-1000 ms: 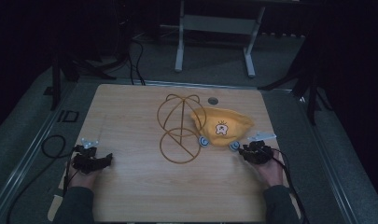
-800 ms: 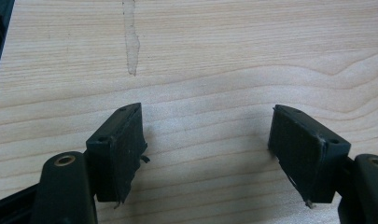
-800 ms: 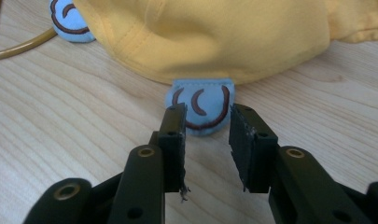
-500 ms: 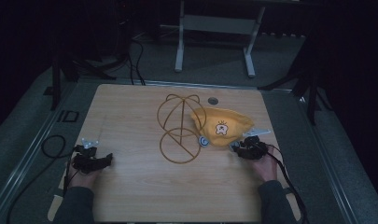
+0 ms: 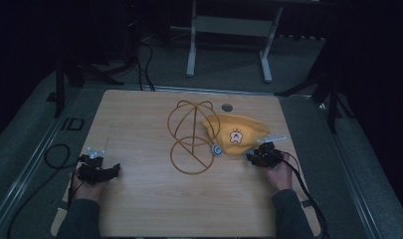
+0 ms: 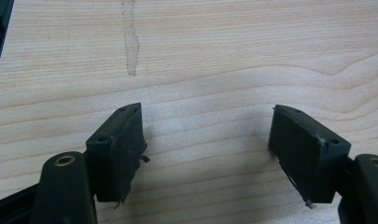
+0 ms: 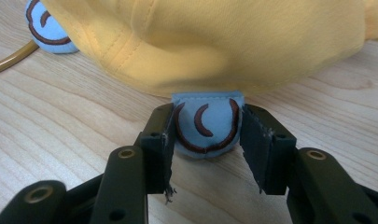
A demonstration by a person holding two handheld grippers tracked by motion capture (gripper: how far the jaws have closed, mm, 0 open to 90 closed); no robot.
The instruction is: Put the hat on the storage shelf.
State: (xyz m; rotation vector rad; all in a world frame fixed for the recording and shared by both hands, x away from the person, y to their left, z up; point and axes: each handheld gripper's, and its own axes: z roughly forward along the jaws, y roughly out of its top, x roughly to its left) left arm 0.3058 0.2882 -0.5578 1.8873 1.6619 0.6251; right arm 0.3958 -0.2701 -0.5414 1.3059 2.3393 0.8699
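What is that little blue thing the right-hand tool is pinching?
Find the yellow cap on the wooden table, right of the brown wire hoops. The right gripper clamps a round blue ear flap at its near edge; its twin lies free.

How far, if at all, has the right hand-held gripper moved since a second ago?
Yes, slightly. The right hand-held gripper has crept left toward the wire stand, and its jaws now flank the yellow hat's blue ear.

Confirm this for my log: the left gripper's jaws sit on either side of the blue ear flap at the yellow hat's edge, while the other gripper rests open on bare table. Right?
Wrong side. The right gripper has the blue ear flap of the yellow hat between its jaws, as the right gripper view shows. The left gripper rests open on bare table.
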